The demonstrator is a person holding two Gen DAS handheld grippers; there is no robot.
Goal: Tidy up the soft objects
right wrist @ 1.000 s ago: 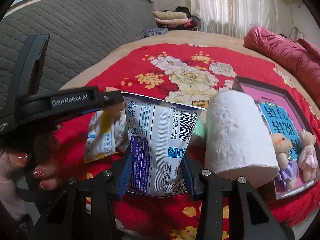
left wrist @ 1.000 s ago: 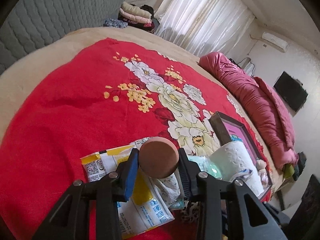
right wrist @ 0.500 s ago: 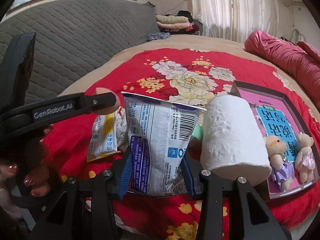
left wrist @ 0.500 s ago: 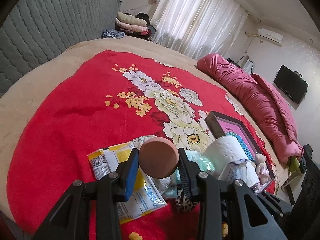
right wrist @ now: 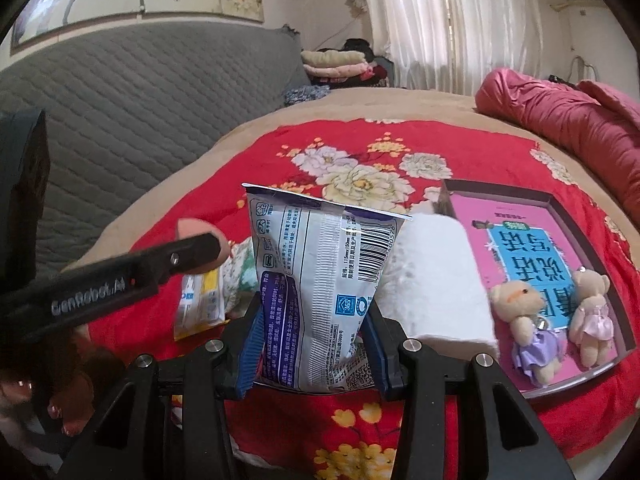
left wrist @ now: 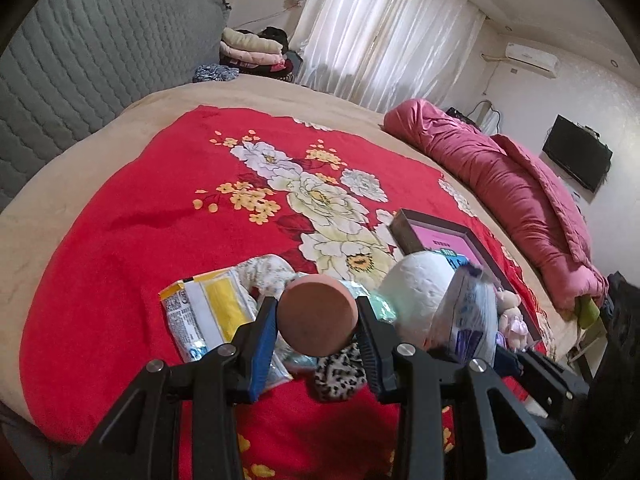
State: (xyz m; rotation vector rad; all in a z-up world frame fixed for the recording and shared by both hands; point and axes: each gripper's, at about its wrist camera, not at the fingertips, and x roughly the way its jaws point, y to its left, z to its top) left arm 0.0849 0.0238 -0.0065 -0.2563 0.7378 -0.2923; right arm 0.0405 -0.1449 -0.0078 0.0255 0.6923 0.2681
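My left gripper [left wrist: 318,320] is shut on a round brown sponge puff [left wrist: 318,314], held above the red floral blanket [left wrist: 140,248]. My right gripper [right wrist: 312,320] is shut on a white and purple tissue pack [right wrist: 316,280], also seen in the left wrist view [left wrist: 468,320]. Below lie a yellow and white packet [left wrist: 208,316], a floral cloth [left wrist: 264,272], a leopard-print piece [left wrist: 340,376] and a white paper roll [right wrist: 436,284]. Two small plush bears [right wrist: 524,328] lie in a dark tray [right wrist: 500,190] with a pink book.
A rolled pink quilt [left wrist: 520,196] lies along the bed's right side. A grey quilted headboard [left wrist: 72,68] stands at the left. Folded clothes [left wrist: 252,48] are stacked at the far end. The left gripper's arm [right wrist: 112,280] crosses the right wrist view.
Both grippers have drawn back and up from the pile, each still holding its object. The tissue pack has come into the left wrist view at the right.
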